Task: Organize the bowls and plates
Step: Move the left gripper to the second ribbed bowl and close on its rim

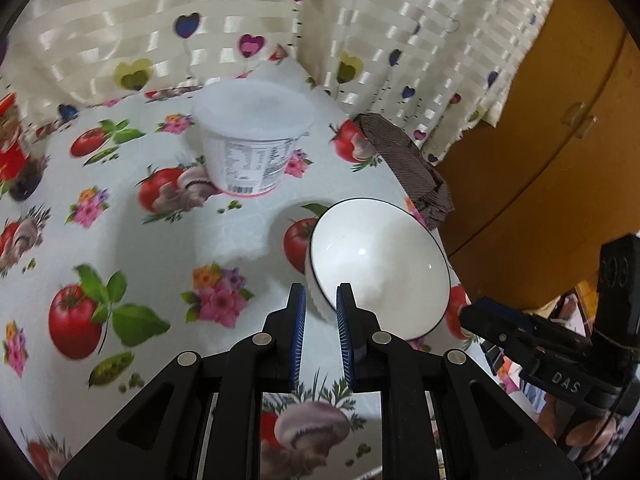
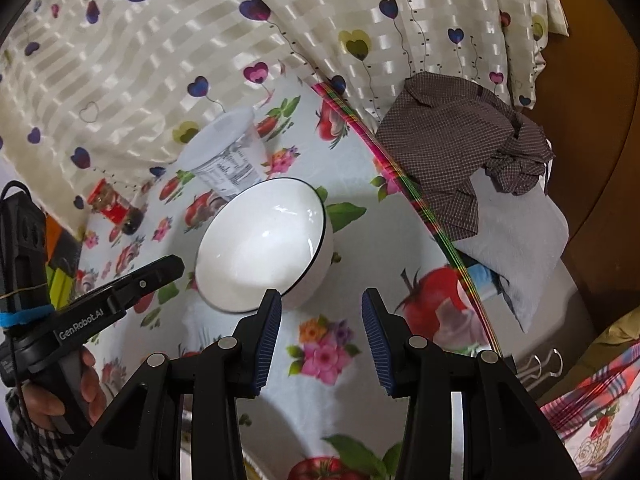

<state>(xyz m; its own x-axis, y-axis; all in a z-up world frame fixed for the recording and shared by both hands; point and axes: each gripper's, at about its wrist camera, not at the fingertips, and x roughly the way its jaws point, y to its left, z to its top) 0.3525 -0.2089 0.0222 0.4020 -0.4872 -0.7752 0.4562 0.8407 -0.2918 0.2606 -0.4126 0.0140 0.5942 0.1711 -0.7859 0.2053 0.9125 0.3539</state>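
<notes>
Now the left gripper has the white bowl by its near rim, 1 blue pad inside the wall and 1 outside, pinching the edge so the bowl tips up off the flowered tablecloth near the table's right edge. That rim grip looks chosen for carrying it over to stack. Over on the other side the right gripper hangs just beside the bowl, fingers spread wide, holding nothing, maybe ready to steady it. Behind sits a lidded white tub, with a brown checked cloth bunched at the table's edge
</notes>
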